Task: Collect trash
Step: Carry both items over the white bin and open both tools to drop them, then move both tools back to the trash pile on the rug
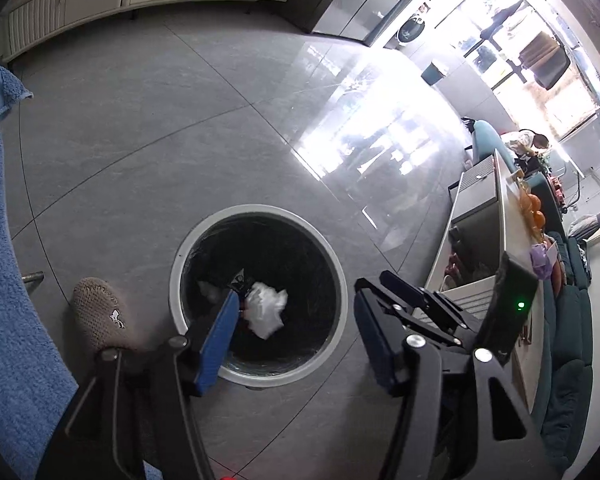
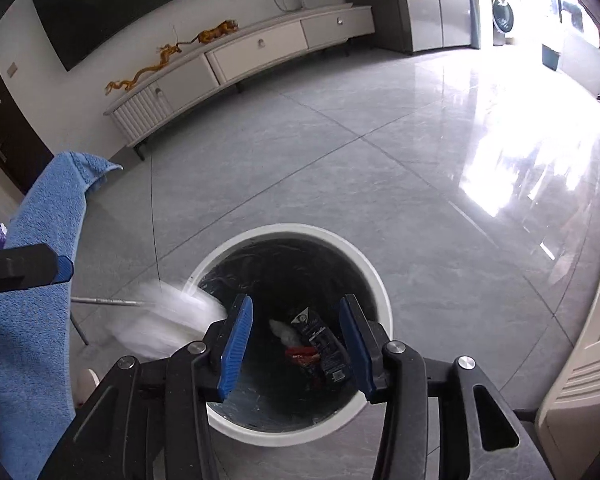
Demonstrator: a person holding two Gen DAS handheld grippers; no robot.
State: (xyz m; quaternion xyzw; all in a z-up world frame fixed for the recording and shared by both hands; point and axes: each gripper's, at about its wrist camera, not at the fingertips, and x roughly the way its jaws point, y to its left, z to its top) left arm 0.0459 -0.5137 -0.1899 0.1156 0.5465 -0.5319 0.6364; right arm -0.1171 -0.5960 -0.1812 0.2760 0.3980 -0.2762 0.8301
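Note:
A round bin with a white rim and a black liner stands on the grey floor under both grippers. My left gripper is open above it, and a crumpled white paper hangs loose just past its left pad. In the right wrist view that paper is a white blur at the bin's left rim. My right gripper is open over the bin with nothing pressed between its pads. Down in the bin lie a black wrapper, something red and a white tissue.
A blue towel hangs close on the left. A knitted slipper sits beside the bin. A low white cabinet runs along the far wall. A table and a teal sofa stand to the right.

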